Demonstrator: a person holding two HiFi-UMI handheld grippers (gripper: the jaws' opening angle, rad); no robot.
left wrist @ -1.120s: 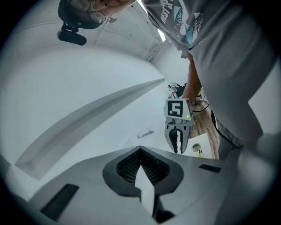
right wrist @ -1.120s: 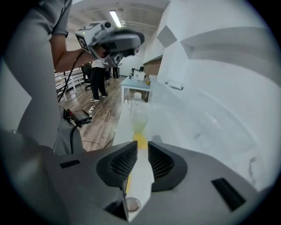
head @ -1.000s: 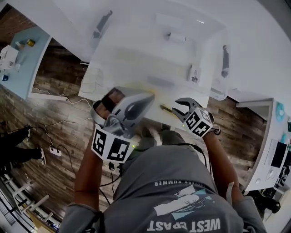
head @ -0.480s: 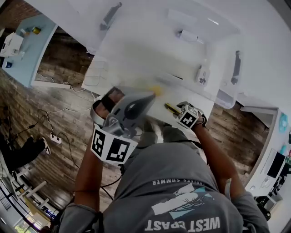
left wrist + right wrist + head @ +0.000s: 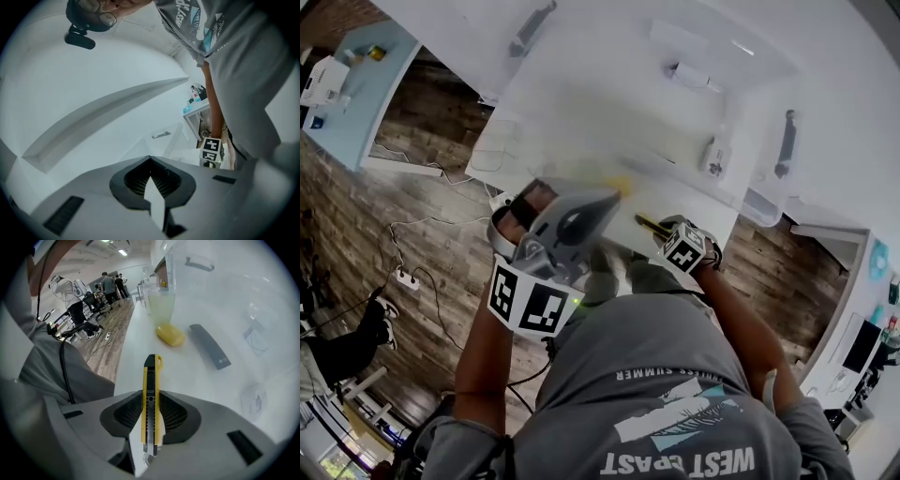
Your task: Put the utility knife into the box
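The yellow and black utility knife point(image 5: 151, 399) lies on the white table near its front edge, also seen as a thin yellow and black strip, the knife point(image 5: 649, 225), in the head view. My right gripper point(image 5: 151, 380) points steeply down over it; its jaws have just been closing and the pads press on both sides of the knife. My left gripper point(image 5: 609, 199) is held up to the left, shut and empty, apart from the knife. The large clear box point(image 5: 755, 122) with dark handles stands on the table behind.
A yellow lump point(image 5: 171, 335), a grey remote-like bar point(image 5: 210, 351) and a cup of pale liquid point(image 5: 161, 305) sit beyond the knife, next to the clear box point(image 5: 220, 282). Wooden floor with cables lies left of the table edge point(image 5: 123, 362). People stand far off.
My right gripper has come down to the table's front edge and now has the knife between its jaws. The left gripper has stayed where it was.
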